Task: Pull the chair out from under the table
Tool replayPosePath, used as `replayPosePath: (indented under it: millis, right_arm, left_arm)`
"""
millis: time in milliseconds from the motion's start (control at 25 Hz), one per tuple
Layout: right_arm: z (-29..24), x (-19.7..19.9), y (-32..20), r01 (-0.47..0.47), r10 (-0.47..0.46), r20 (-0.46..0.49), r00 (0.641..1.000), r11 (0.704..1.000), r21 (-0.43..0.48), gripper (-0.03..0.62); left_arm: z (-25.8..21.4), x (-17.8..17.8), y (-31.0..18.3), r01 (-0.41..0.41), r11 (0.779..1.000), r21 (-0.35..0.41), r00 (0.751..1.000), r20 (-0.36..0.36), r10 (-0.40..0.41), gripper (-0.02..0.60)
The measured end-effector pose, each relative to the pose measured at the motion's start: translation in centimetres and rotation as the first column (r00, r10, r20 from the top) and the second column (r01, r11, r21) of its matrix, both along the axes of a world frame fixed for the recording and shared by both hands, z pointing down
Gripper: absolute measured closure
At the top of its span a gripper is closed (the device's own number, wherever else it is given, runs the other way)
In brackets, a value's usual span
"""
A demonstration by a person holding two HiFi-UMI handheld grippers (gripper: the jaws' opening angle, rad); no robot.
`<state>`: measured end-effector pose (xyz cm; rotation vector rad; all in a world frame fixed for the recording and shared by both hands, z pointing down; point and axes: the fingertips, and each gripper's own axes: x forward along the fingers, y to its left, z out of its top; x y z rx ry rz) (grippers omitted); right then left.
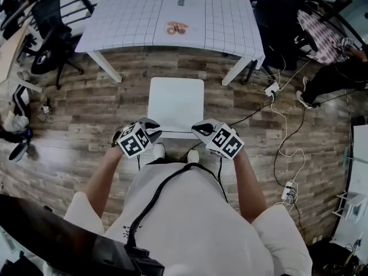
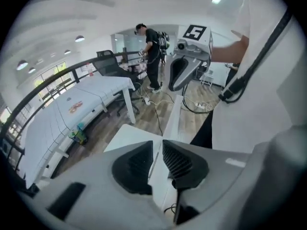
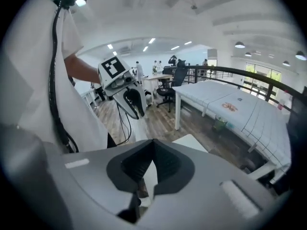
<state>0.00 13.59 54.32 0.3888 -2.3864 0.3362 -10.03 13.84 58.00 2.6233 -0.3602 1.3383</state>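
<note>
**A:** Status?

**B:** Wood floor point(image 1: 86, 108), with the white table point(image 1: 144, 10) and its grid cover on the far side. The chair point(image 1: 175, 102) stands on open floor right in front of me. It is clear of the table edge, with a bare strip of planks between them.

**A:** So it's out?

**B:** Looks done to me. No part of the seat is under the top, and the backrest point(image 2: 175, 118) faces me.

**A:** Claws?

**B:** Right claw point(image 3: 153, 164): pads together, nothing between them. Left claw point(image 2: 157, 157): narrow gap. The thin top edge of the backrest lines up with that gap, but it looks to sit beyond the pads, not pinched. I read that as let go. The claws sit near opposite ends of the backrest. From the left claw's camera, the right one looks just above the edge, not on it.

**A:** Anything left?

**B:** Nothing on the chair itself, as far as I can judge. I just need to take my hands away without knocking the backrest.
</note>
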Motion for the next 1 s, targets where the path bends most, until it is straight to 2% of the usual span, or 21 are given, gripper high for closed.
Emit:
replayPosePath:
  millis: [120,200,280,360,560,720,1000]
  right_arm:
    - [-1.7,-0.3,-0.9,-0.052,0.050,0.078,0.996,0.999,0.016,0.589]
    - [-2.6,-0.3,-1.3,-0.083,0.080,0.116,0.990,0.996,0.020,0.589]
    - [-3.4,-0.1,-1.5,-0.117,0.112,0.147,0.983,0.993,0.026,0.589]
    - [-4.1,0.2,-1.8,-0.150,0.142,0.183,0.973,0.988,0.031,0.589]
    - [-6.1,0.8,-2.9,-0.212,0.191,0.258,0.947,0.976,0.055,0.588]
    - [-7.3,1.3,-3.2,-0.244,0.217,0.304,0.928,0.968,0.053,0.589]
    - [-6.7,1.2,-3.8,-0.250,0.227,0.295,0.928,0.967,0.043,0.589]
  left_arm:
    - [-2.1,0.9,-1.3,0.100,0.995,0.018,0.989,-0.111,-0.098,0.548]
    - [-3.5,1.4,-2.2,0.170,0.985,0.015,0.970,-0.181,-0.164,0.574]
    - [-4.7,1.7,-2.9,0.219,0.975,0.018,0.949,-0.236,-0.209,0.574]
    - [-5.9,1.9,-3.5,0.261,0.965,0.026,0.926,-0.289,-0.243,0.574]
    - [-8.3,2.2,-4.6,0.363,0.932,0.016,0.851,-0.413,-0.324,0.574]
    - [-8.6,2.1,-4.9,0.396,0.918,-0.024,0.815,-0.451,-0.364,0.574]
    - [-8.0,1.7,-6.0,0.396,0.918,-0.024,0.820,-0.440,-0.365,0.574]
